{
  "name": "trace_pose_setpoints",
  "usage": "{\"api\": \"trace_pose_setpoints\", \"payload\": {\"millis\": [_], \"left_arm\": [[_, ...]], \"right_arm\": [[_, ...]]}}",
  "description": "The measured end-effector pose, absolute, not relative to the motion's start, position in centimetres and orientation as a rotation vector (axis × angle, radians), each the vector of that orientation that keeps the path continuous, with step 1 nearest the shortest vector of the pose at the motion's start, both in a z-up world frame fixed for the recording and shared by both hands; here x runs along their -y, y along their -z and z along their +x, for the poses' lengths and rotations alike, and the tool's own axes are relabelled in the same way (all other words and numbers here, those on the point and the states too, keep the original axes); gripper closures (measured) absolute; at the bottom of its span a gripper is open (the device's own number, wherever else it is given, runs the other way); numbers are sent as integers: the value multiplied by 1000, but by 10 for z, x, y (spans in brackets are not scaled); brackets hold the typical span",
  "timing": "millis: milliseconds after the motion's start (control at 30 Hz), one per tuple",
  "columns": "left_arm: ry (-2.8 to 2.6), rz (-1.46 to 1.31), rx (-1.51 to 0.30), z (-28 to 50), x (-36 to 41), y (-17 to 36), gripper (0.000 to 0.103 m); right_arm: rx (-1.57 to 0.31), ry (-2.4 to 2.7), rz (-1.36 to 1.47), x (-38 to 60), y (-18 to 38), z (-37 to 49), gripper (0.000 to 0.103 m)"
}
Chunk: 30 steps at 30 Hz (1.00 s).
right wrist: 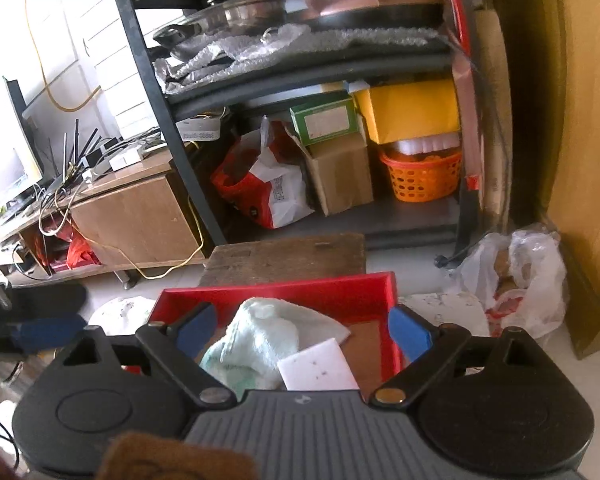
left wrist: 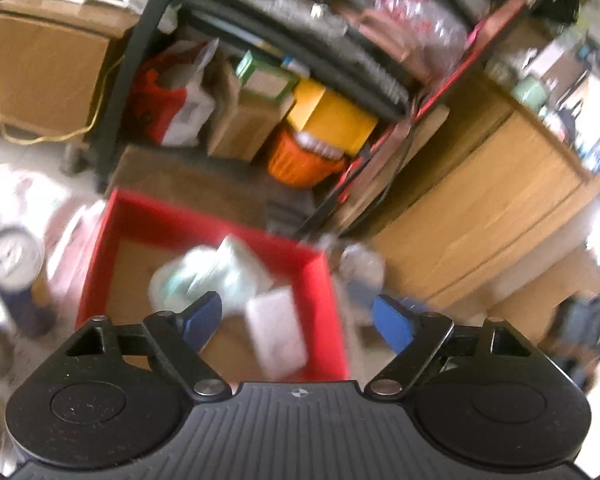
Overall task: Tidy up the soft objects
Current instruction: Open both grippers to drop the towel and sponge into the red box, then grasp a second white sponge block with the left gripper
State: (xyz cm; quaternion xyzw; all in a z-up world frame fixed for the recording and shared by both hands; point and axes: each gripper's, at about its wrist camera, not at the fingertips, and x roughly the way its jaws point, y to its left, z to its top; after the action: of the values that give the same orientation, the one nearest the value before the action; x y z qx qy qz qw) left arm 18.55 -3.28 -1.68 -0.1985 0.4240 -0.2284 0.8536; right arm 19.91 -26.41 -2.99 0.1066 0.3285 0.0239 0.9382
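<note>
A red box [right wrist: 340,292] with a brown cardboard floor stands on the pale floor. Inside it lie a crumpled pale green towel [right wrist: 268,328] and a flat white sponge [right wrist: 320,364], which leans against the towel. My right gripper [right wrist: 302,328] hovers open above the box with nothing between its blue fingers. The left wrist view is blurred. It shows the red box [left wrist: 204,220], the towel [left wrist: 204,276] and the sponge [left wrist: 276,332] below my left gripper [left wrist: 296,316], which is open and holds nothing. A blue finger of the left gripper [right wrist: 48,334] shows left of the box.
A metal can [left wrist: 16,264] stands left of the box and a clear plastic bag [right wrist: 516,280] lies to its right. Behind the box are a wooden board [right wrist: 284,258] and a black shelf with cartons and an orange basket [right wrist: 424,176]. A wooden cabinet [left wrist: 480,208] stands to the right.
</note>
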Motion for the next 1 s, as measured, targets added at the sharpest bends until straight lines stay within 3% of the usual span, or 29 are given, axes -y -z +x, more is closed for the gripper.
{"api": "trace_pose_setpoints", "payload": {"millis": [200,500,933,1000], "left_arm": [[443,-325,-993,154,37,43,21],[411,-266,-1110,146,50,78,20],[378,-168,-1176,145,72,101,19],[368,-152,-1165,145,75,102,25]], "right_arm": [[-646,-25,231,274,15,151,32],[-752,-31,241,265,43,100,32],[-797,-49,312,271,54,95,32],[-801,-54,294,270,55,95,32]]}}
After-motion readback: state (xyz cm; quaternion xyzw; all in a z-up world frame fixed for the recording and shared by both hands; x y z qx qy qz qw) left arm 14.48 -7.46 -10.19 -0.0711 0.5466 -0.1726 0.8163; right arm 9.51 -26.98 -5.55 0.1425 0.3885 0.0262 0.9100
